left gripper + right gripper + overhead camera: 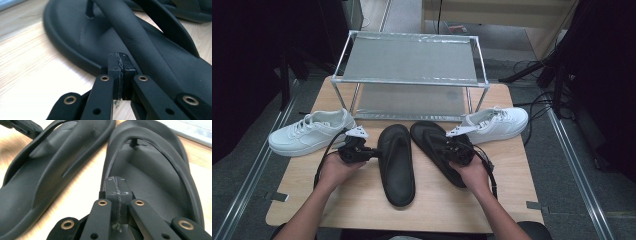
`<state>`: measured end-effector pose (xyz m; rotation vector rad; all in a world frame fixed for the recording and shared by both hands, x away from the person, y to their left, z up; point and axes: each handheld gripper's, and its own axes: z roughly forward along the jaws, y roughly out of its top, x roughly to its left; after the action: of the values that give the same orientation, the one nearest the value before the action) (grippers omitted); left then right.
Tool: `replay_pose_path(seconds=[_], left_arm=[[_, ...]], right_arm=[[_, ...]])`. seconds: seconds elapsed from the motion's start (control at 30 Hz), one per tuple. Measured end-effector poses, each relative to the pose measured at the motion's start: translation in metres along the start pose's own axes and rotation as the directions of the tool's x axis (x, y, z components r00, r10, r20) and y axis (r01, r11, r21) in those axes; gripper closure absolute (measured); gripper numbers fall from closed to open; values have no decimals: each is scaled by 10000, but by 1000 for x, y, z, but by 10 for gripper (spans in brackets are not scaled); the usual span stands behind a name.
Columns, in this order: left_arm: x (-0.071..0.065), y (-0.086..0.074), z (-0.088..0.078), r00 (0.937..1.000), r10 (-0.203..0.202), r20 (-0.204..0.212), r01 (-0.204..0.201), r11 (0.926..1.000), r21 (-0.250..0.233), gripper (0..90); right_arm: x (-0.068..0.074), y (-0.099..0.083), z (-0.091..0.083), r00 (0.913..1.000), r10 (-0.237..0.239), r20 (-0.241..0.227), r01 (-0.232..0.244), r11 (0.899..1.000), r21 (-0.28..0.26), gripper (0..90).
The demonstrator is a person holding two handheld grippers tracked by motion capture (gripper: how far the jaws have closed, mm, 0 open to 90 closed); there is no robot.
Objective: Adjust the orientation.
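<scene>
Two black flip-flops lie side by side mid-table: the left flip-flop [397, 165] [75, 37] [37, 170] and the right flip-flop [430, 136] [150, 175]. My left gripper [373, 151] [121, 61] is shut, pads pressed flat together with nothing between them, its tip at the left flip-flop's outer rim beside the strap [130, 32]. My right gripper [447, 144] [117, 185] is also shut and empty, its tip over the inner edge of the right flip-flop's sole, pointing toward the toe post.
A white sneaker [309, 132] lies at the table's left edge and another white sneaker [497, 122] at the right. A metal two-tier rack [412, 60] stands at the back. Bare wooden table [362, 200] lies in front of the flip-flops.
</scene>
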<state>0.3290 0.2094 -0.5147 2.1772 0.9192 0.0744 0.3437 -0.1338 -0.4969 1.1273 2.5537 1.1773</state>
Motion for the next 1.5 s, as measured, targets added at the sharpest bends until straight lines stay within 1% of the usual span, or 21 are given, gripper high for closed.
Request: replay_pose_path(seconds=[0.07,0.1,0.17,0.23,0.33,0.37,0.4,0.47,0.6,0.67,0.77,0.8,0.87,0.93,1.07,1.1,1.2,1.3,1.4,1.47,1.5], left_arm=[[-4,1,4,9997,245,14,-245,9995,208,898],[-6,2,5,9994,343,-72,-341,9990,273,899],[-7,2,5,9994,342,-88,-339,9990,305,899],[-6,2,5,9999,159,4,-159,9996,252,899],[-8,2,6,9998,197,-2,-196,9994,293,899],[-9,2,7,9997,167,174,-172,9995,262,899],[-11,3,8,9995,204,250,-211,9993,299,899],[-15,4,11,9991,369,188,-376,9986,378,899],[-19,5,13,9991,358,241,-367,9986,378,896],[-21,5,14,9988,307,382,-319,9990,318,894],[-27,7,18,9978,494,451,-510,9981,355,891],[-27,7,18,9978,494,451,-510,9981,355,888],[-32,9,21,9965,608,569,-631,9972,391,885],[-35,10,23,9964,626,569,-648,9972,364,885],[-40,11,28,9943,678,825,-709,9969,352,885],[-42,12,28,9942,738,782,-769,9963,372,885],[-44,12,30,9933,729,891,-764,9964,367,885],[-46,13,32,9939,765,796,-799,9960,404,889],[-45,12,32,9939,635,902,-672,9970,383,886],[-42,13,30,9933,666,949,-705,9968,389,864],[-42,12,29,9939,635,897,-671,9970,380,850]], right_arm=[[3,1,2,10000,-41,-23,41,10000,9,900],[4,1,2,10000,-73,-59,73,10000,-2,900],[5,2,4,9998,-135,-132,135,9999,-7,900],[6,2,5,9997,-157,-172,157,9999,-27,900],[6,3,6,9996,-107,-245,107,9999,-5,900],[7,3,6,9996,-118,-250,118,9999,0,900],[7,3,6,9996,-116,-244,117,9999,2,900],[7,3,6,9997,-128,-224,128,9999,-6,900],[6,3,6,9996,-72,-290,72,10000,-32,900],[6,2,6,9994,-51,-329,50,10000,-29,900],[6,2,6,9995,-35,-325,34,10000,-40,900],[5,2,6,9995,-25,-307,23,10000,-60,900],[4,2,6,9993,61,-355,-62,10000,-39,900],[4,2,6,9991,94,-416,-97,9999,-67,900],[3,1,6,9990,82,-448,-87,9999,-98,900],[3,1,6,9988,120,-479,-125,9999,-95,900],[2,1,6,9984,196,-532,-203,9997,-135,900],[1,0,6,9982,214,-556,-221,9997,-119,900],[1,-1,7,9983,227,-546,-236,9996,-169,892],[0,-1,6,9984,245,-514,-254,9995,-170,882],[0,-1,6,9985,273,-482,-281,9994,-176,876]])
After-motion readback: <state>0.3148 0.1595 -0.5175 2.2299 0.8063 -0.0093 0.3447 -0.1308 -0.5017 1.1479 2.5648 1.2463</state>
